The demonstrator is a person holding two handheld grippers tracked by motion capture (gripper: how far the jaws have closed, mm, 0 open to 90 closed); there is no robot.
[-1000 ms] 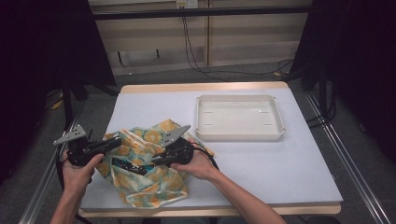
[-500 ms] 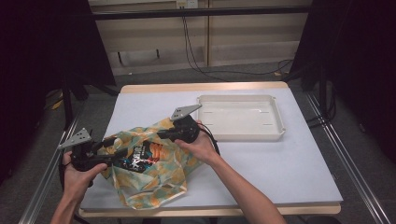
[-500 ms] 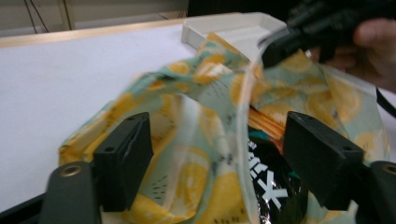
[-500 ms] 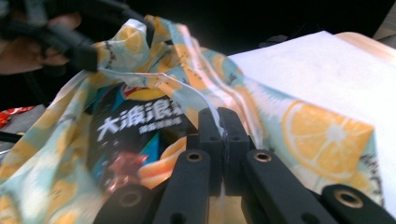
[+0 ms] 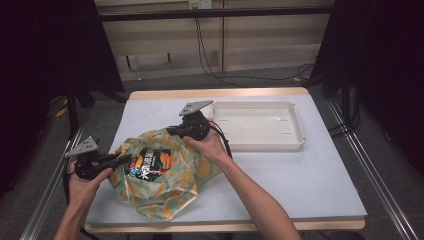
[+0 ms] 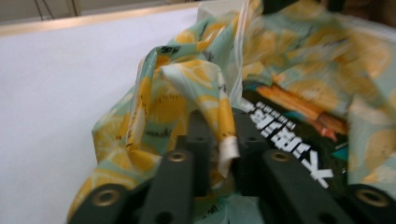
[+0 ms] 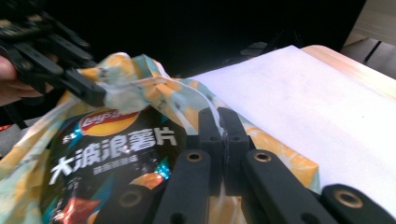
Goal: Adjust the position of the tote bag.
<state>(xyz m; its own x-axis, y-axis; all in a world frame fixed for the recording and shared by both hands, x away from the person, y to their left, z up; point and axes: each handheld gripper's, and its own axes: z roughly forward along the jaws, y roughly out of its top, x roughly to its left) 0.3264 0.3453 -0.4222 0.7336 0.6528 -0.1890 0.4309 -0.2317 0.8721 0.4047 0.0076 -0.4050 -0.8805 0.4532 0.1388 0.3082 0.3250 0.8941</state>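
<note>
Chip bag (image 7: pixel 100 172): black, lying inside lemon-print bag (image 7: pixel 154 91). Red Lay's roundel near top, script partly creased. Below it, large white Chinese characters: 大波浪薯片. Smaller line of characters underneath, too fine to read. Left gripper view: same white characters seen upside down, blurred. High view: print on chip bag (image 5: pixel 150 162) too small to read.

Black grippers (image 5: pixel 192 131), brass-ringed screw holes, grey three-cornered top plates, trailing black cables.

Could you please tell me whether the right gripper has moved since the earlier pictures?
Yes. The right gripper has moved away from the table's near edge, towards the white tray, pulling the bag open.
</note>
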